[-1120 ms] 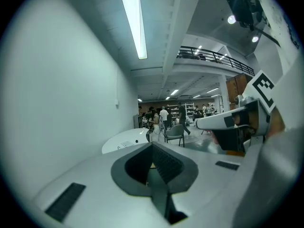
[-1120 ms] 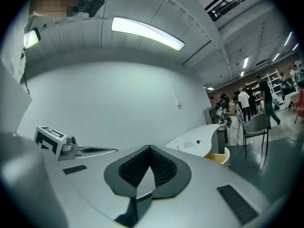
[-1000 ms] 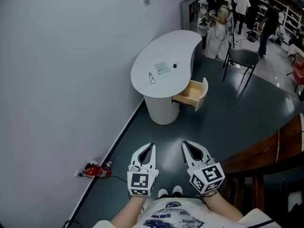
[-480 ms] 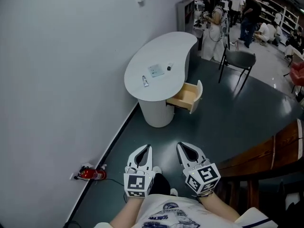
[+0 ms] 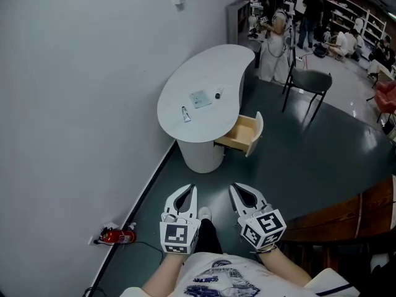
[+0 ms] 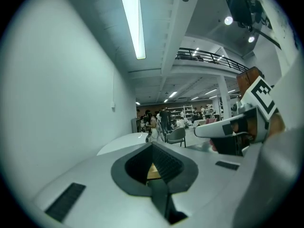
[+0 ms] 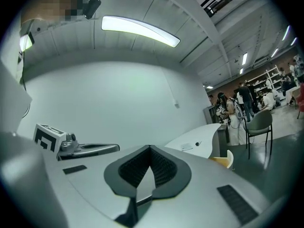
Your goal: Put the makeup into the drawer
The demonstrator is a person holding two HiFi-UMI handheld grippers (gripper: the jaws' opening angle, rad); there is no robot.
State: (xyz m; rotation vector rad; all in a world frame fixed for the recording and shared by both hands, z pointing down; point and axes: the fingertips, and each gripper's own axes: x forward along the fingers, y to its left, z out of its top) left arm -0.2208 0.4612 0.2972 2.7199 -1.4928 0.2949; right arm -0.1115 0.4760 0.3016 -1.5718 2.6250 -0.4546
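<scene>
Head view, left to right: a red object (image 5: 116, 235) lies on the floor by the wall. We hold the left gripper (image 5: 190, 190) low in front of us, jaws closed, nothing in them. Well ahead, the white table (image 5: 213, 67) carries the makeup: a tube (image 5: 185, 113), a flat square case (image 5: 200, 98) and a small dark item (image 5: 218, 94). Beside the left, the right gripper (image 5: 235, 189) is also closed and empty. Under the tabletop the drawer (image 5: 242, 133) stands open. Further right, a chair (image 5: 307, 80).
</scene>
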